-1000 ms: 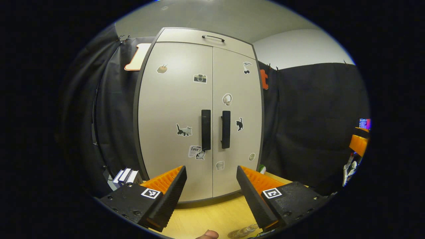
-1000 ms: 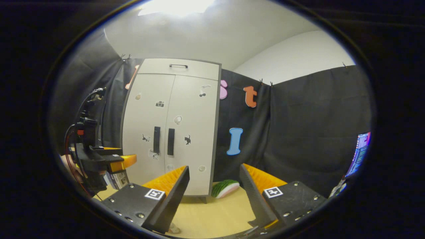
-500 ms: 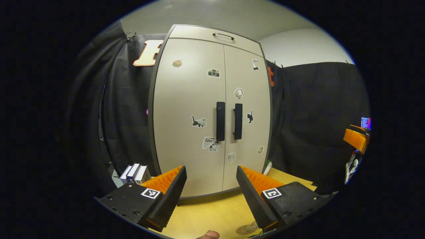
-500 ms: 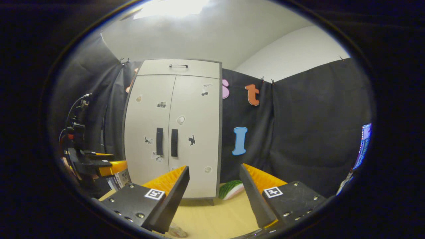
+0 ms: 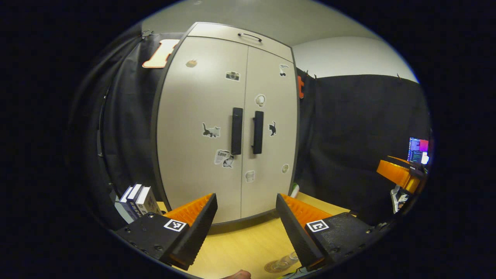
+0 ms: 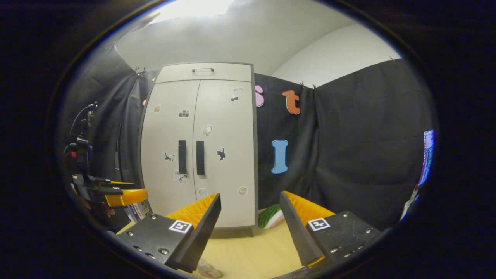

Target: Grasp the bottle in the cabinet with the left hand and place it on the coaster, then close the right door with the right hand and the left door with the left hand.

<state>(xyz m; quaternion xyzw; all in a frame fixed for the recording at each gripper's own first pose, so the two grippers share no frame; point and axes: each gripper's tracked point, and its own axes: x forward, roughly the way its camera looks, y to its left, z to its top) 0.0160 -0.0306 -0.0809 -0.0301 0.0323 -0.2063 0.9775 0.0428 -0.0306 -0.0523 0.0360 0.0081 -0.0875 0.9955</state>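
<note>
Both doors [image 5: 224, 128] shut. My left gripper [image 5: 246, 221] and right gripper [image 6: 250, 223] released, empty. Risk: bottle [image 5: 285, 261] at 5 o'clock, near my tips, gets knocked.

From low over the counter [image 5: 240, 244] we face the closed cabinet [image 5: 226, 124] head-on and fairly near in the left gripper view, while our right gripper view looks from farther back and rightward, sharing cabinet [image 6: 199, 147] and counter.
</note>
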